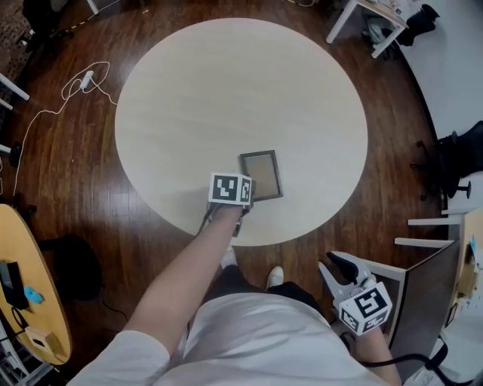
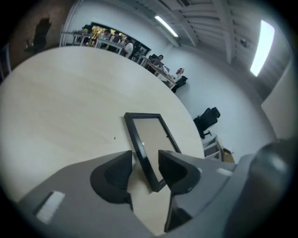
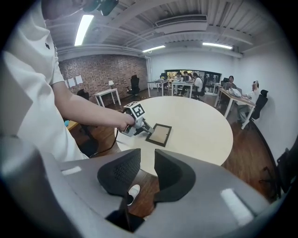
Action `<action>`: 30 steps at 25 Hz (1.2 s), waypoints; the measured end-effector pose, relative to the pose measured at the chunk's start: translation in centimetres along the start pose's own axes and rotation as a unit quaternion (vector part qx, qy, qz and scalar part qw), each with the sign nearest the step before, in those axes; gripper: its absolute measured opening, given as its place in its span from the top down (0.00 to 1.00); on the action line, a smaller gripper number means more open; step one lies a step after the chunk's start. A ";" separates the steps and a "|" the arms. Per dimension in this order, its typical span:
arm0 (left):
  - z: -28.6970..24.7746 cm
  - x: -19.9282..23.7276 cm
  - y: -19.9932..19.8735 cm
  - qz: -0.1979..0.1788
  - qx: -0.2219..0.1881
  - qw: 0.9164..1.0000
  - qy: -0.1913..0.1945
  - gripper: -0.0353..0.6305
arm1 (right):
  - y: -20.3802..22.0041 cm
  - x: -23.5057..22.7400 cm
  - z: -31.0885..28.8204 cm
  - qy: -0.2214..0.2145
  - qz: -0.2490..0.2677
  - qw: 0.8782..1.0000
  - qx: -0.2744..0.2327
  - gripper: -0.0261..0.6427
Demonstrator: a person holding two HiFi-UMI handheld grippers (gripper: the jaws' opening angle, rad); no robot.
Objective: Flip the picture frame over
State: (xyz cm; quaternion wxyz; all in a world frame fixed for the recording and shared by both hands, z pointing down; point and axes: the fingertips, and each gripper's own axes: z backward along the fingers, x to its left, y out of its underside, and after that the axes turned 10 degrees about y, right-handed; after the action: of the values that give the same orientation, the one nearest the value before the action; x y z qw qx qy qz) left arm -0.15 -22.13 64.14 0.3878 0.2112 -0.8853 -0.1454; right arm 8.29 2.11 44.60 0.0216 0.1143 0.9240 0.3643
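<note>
A small dark picture frame (image 1: 261,175) lies flat on the round pale table (image 1: 226,90), near its front edge. In the left gripper view, the frame (image 2: 149,139) shows a plain tan panel inside a black rim. My left gripper (image 1: 243,200) reaches down to the frame's near left corner. Its jaws straddle the frame's rail (image 2: 145,160) with gaps showing, so the pads are not pressing. My right gripper (image 1: 337,268) hangs off the table at the lower right, jaws a little apart and empty (image 3: 147,162). From there I see the frame (image 3: 159,135) and the left gripper (image 3: 146,129).
Dark wood floor surrounds the table. A white cable (image 1: 75,83) lies on the floor at the left, by a yellow table (image 1: 30,286). A dark chair (image 1: 456,162) and a white desk (image 1: 377,22) stand at the right. The person's shoes (image 1: 275,275) are under the table's front edge.
</note>
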 end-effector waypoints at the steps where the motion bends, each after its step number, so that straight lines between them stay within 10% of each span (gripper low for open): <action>1: 0.7 0.2 -0.3 -0.024 -0.010 0.999 -0.022 0.70 | 0.0 0.2 0.2 -0.004 0.007 1.000 -0.005 0.82; 10: 12.6 -9.6 2.2 -0.178 -0.174 0.968 -0.035 0.70 | 3.0 -1.4 3.7 -0.042 0.034 0.994 -0.098 0.82; 16: 19.8 -23.8 14.5 -0.203 -0.269 0.939 0.069 0.70 | 9.5 -0.1 8.5 -0.094 0.039 0.987 -0.126 0.82; 20: 22.0 -30.2 22.7 -0.174 -0.294 0.936 0.082 0.70 | 13.5 1.2 12.1 -0.124 0.054 0.983 -0.127 0.81; 30: 27.1 -34.4 31.7 -0.246 -0.265 0.927 0.095 0.69 | 15.0 7.7 16.7 -0.137 0.057 0.973 -0.179 0.77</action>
State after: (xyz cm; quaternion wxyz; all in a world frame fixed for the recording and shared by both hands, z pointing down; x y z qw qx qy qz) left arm -7.77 24.67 38.17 0.4642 0.3247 -0.6936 -0.4450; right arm 5.82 25.66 42.83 0.1469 0.2094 0.8240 0.5056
